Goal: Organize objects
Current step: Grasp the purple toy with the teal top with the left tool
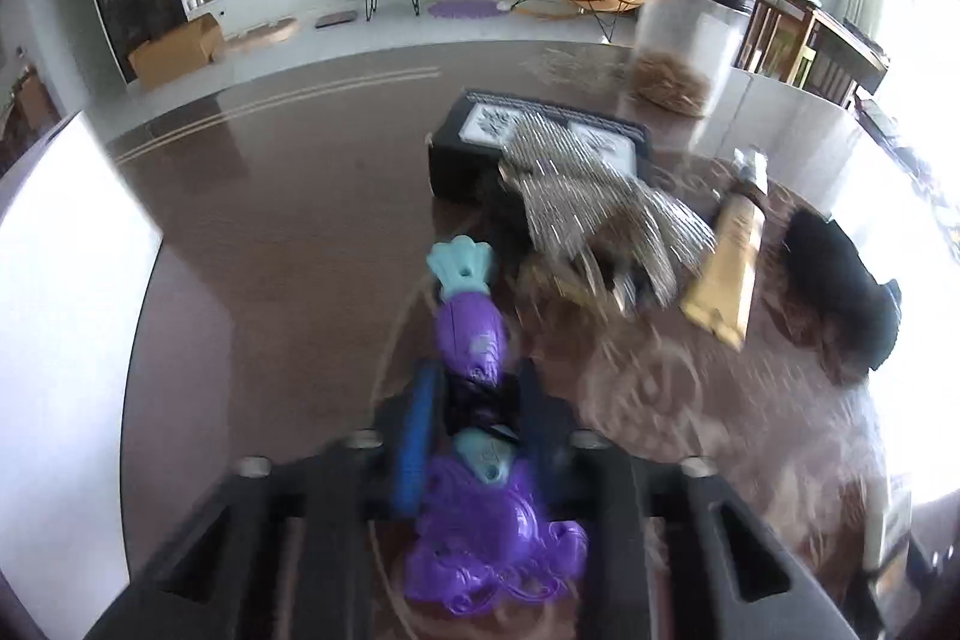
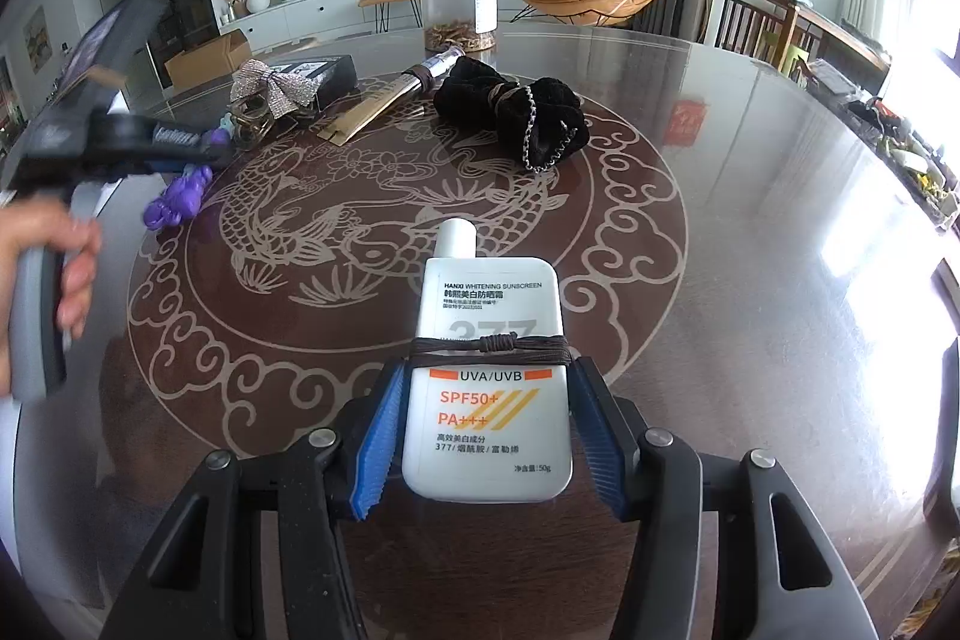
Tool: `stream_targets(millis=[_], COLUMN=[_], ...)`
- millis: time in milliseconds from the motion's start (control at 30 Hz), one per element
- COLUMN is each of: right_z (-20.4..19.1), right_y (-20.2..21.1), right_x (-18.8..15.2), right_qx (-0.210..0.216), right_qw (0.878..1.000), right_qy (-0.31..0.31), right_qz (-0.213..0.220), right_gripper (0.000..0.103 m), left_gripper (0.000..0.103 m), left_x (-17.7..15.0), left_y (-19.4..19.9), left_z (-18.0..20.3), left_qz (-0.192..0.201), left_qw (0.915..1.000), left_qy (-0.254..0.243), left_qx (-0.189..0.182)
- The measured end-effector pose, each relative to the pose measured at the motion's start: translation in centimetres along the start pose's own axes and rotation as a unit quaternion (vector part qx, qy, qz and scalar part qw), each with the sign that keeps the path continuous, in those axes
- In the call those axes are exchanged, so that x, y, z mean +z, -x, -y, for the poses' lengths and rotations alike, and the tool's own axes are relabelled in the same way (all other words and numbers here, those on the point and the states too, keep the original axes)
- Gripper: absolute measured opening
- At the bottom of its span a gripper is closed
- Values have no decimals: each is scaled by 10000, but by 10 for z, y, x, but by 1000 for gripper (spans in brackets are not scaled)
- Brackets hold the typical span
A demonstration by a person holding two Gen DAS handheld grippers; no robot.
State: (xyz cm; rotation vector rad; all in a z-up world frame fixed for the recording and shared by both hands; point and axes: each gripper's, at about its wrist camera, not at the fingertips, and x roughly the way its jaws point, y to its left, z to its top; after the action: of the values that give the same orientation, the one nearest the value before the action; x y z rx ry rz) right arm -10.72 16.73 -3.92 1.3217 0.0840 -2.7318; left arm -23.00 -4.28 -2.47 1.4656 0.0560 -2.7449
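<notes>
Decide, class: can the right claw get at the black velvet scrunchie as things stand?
Probably not yet: the right claw is shut on the sunscreen bottle. The path to the scrunchie across the table looks clear.

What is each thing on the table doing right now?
Purple toy: clamped in left hand-held gripper.
Sunscreen bottle: gripped by right hand-held gripper, cord around it.
Clear jar: upright, lid on.
Sparkly bow: lying against black box.
Black scrunchie: lying loose.
</notes>
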Motion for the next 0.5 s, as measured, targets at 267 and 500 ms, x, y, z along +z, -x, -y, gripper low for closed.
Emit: stream_targets(millis=[267, 500], right_z=[-3, -9], right_y=[3, 3], right_x=[0, -1], right_qx=[-6, 110], right_qw=[10000, 9998], right_qy=[10, 125], right_qz=[5, -69], right_gripper=[55, 77], left_gripper=[24, 103], left_x=[-107, -118], left_y=[72, 64], left_z=[24, 20], left_qz=[117, 108], left_qw=[9993, 9999], left_qy=[-59, -128], left_qx=[-339, -34])
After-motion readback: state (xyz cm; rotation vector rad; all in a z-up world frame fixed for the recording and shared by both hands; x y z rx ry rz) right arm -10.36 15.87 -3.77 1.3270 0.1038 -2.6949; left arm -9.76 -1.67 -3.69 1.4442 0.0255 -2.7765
